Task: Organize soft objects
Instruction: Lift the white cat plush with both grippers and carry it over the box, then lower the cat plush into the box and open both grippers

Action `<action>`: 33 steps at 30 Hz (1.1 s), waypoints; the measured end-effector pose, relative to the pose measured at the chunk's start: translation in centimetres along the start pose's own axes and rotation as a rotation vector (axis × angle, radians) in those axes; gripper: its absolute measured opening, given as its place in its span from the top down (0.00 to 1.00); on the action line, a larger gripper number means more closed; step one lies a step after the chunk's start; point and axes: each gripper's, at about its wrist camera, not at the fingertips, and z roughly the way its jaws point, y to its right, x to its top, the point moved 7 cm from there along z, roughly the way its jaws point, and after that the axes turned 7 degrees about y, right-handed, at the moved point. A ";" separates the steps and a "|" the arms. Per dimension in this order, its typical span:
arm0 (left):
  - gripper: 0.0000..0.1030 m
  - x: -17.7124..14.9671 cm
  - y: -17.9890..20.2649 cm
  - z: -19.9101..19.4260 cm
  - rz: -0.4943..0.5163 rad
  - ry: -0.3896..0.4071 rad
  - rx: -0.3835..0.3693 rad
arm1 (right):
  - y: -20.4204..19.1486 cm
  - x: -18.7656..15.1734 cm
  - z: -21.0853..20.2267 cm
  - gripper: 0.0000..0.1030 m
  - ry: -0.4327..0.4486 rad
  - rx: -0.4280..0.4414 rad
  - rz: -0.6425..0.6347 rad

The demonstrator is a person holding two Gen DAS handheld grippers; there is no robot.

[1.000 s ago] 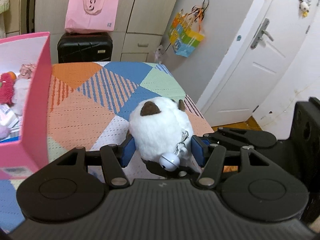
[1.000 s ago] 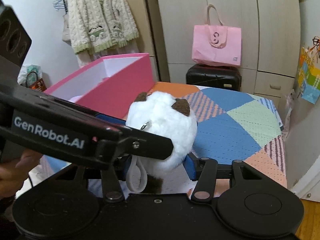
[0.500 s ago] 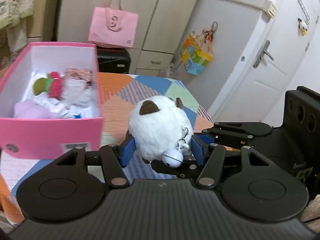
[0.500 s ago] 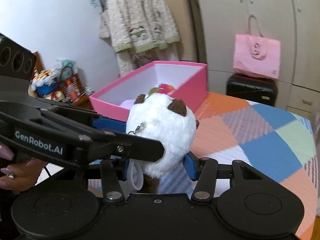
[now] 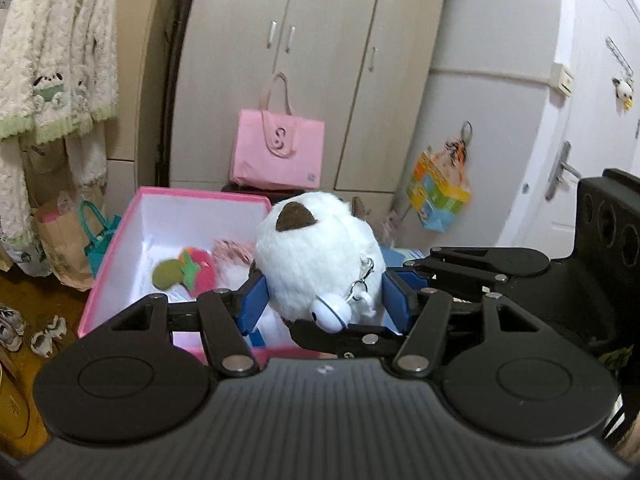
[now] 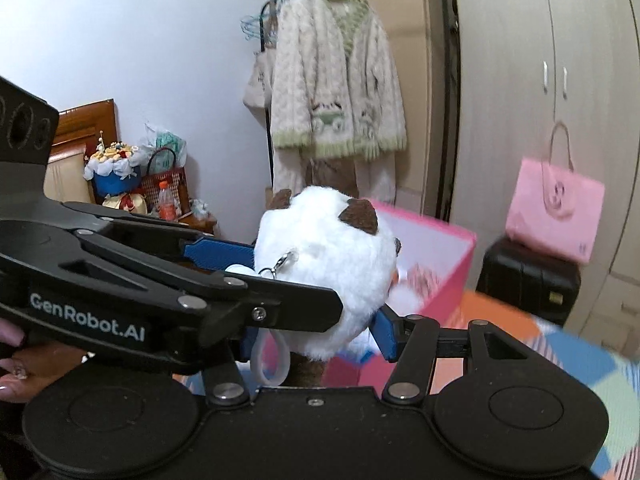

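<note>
A round white plush toy [image 5: 316, 256] with brown ears is held in the air between two handheld grippers, above the near end of an open pink box [image 5: 120, 232]. In the left wrist view, the left gripper [image 5: 320, 300] has its blue fingers [image 5: 252, 300] pressed against both sides of the toy, partly closed around its fluffy body. A small white bell [image 5: 330, 312] on a metal clip hangs from the toy's near side. The right gripper reaches in from the right, its black arm passing under the toy.

In the right wrist view, the right gripper [image 6: 316, 332] also has the same toy [image 6: 332, 264] between its blue fingers [image 6: 384, 336]; these fingers are opening, though their pads are touching the fur on both sides. The left gripper crosses in from the left, and a hand [image 6: 24, 364] grips its handle. A pale loop [image 6: 272, 360] dangles below the toy.

Inside the box lie other soft items, including a green and red plush piece [image 5: 184, 272] and a pink fluffy one [image 5: 232, 248]. The box stands on a surface with a colourful patchwork cover [image 6: 560, 344]. Farther off, a pink tote bag [image 5: 278, 152] sits on a black suitcase [image 6: 528, 280] in front of a wardrobe [image 5: 304, 60], and a cream knitted cardigan [image 6: 336, 80] hangs on a rail to the left.
</note>
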 end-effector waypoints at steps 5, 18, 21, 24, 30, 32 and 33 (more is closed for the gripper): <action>0.42 1.6 -2.4 1.6 -0.028 0.010 -0.003 | 0.5 1.8 2.0 0.38 0.037 0.015 -0.013; 0.42 1.6 -6.6 7.2 -0.115 -0.030 0.006 | 3.6 2.0 8.4 0.37 0.029 -0.033 0.032; 0.43 0.8 -7.6 8.4 -0.147 -0.064 0.003 | 4.4 1.0 9.5 0.37 -0.008 -0.030 0.047; 0.43 -0.4 -8.5 9.8 -0.185 -0.111 0.002 | 5.1 0.0 10.8 0.37 -0.057 -0.028 0.055; 0.43 -1.6 -9.0 11.1 -0.205 -0.134 -0.003 | 5.3 -1.8 12.2 0.37 -0.109 -0.072 -0.012; 0.41 -1.5 -9.0 10.9 -0.201 -0.125 0.015 | 5.4 -1.9 12.2 0.37 -0.107 -0.074 -0.018; 0.40 -1.4 -8.9 10.8 -0.192 -0.114 0.033 | 5.5 -1.9 12.3 0.35 -0.103 -0.075 -0.021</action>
